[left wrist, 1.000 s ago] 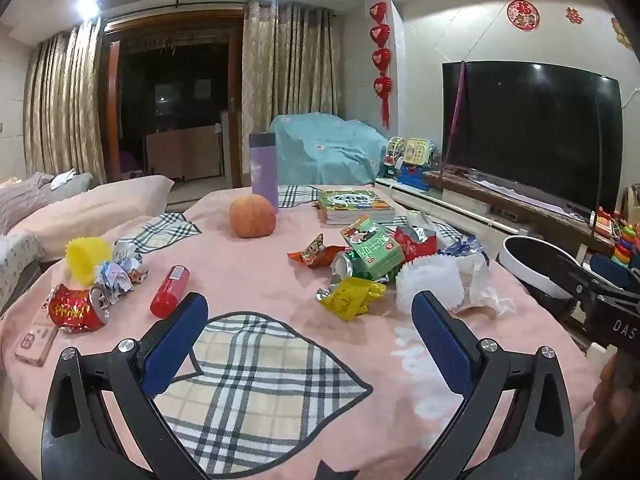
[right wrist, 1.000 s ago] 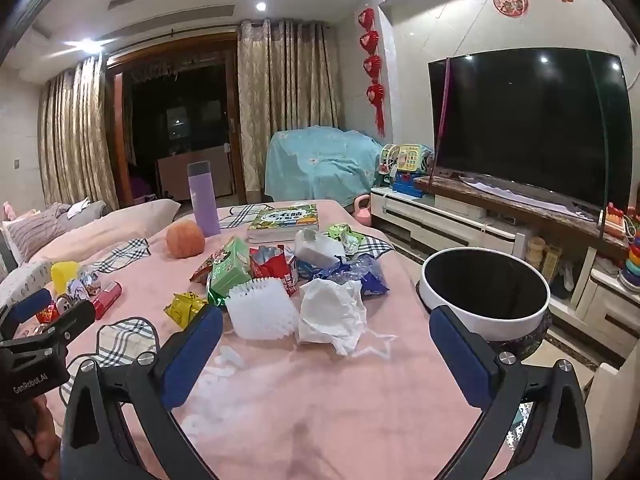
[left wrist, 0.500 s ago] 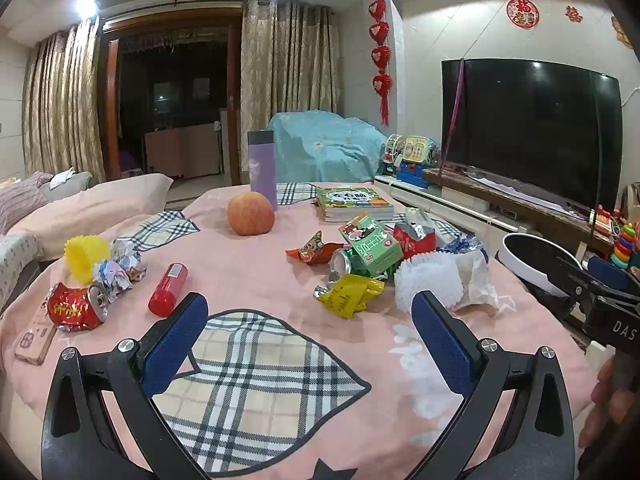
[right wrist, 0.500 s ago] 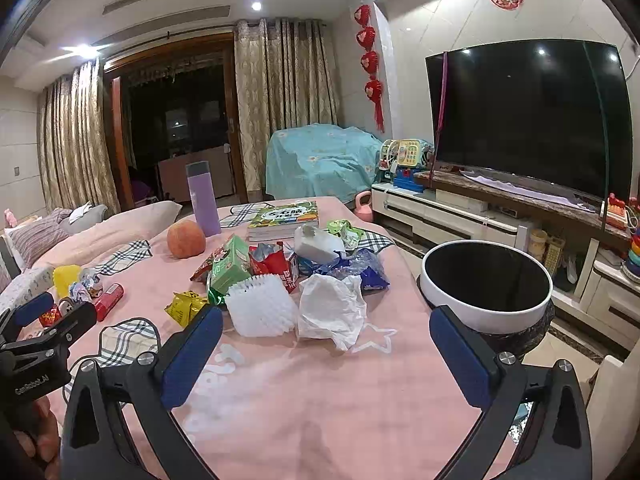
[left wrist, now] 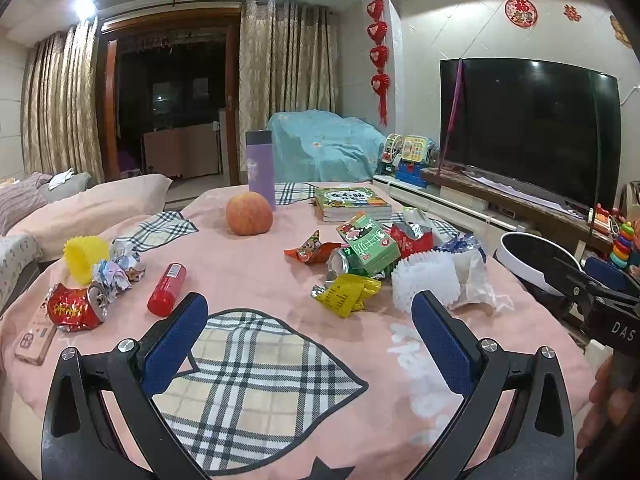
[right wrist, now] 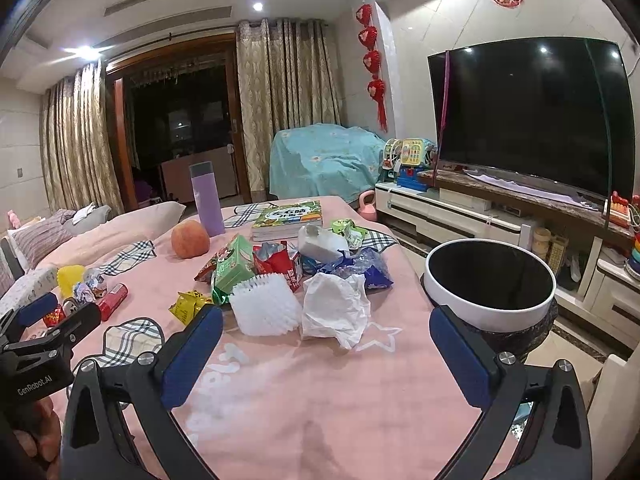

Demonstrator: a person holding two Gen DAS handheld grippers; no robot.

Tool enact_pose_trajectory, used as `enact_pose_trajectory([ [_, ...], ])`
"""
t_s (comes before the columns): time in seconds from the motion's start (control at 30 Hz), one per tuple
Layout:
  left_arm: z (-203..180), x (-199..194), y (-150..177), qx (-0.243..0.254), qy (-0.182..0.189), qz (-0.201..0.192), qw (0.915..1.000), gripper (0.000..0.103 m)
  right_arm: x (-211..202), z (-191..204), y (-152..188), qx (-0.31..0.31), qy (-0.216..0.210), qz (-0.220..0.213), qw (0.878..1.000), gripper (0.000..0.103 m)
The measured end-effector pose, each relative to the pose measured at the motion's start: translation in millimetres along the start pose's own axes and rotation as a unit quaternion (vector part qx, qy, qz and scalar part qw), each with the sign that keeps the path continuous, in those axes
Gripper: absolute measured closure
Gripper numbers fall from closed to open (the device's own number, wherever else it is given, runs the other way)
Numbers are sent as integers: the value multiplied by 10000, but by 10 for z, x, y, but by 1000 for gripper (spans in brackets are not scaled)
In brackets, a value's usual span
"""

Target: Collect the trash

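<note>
Both tongs, left (left wrist: pixel 310 336) and right (right wrist: pixel 326 344), hover released above the table's (right wrist: pixel 320 392) near edge, gripping nothing. The trash sits mid-table: foam net (right wrist: pixel 266 306), tissue (right wrist: pixel 334 308), yellow wrapper (left wrist: pixel 346 294) and green carton (left wrist: pixel 368 242); a crushed red can (left wrist: pixel 76 312) lies near the left edge. The bin (right wrist: pixel 490 284) stands just off the right edge

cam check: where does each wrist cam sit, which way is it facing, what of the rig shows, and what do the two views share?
Left wrist: behind the open left gripper, low over the pink cloth, facing the crushed red can and the trash pile; the right gripper shows at the right edge.
Right wrist: behind the open right gripper, facing the crumpled tissue and the white bin; the left gripper shows at the left edge.
Shared: white foam net, peach, purple bottle, books, TV.
</note>
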State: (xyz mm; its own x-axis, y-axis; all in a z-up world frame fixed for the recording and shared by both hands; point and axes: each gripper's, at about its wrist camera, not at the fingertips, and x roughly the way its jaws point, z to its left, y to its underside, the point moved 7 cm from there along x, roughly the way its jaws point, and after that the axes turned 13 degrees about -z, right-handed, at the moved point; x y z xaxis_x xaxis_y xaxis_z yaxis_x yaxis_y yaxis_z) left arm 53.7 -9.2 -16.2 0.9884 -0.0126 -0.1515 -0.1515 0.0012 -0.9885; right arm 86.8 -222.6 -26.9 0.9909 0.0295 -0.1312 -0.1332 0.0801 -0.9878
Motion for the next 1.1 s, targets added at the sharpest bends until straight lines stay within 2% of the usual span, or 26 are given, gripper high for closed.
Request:
enact_pose_trajectory([
  [1.1,-82,33,44,-1,81,96,9999,0,-19,15,-29,12,-32,-1,10000,0],
])
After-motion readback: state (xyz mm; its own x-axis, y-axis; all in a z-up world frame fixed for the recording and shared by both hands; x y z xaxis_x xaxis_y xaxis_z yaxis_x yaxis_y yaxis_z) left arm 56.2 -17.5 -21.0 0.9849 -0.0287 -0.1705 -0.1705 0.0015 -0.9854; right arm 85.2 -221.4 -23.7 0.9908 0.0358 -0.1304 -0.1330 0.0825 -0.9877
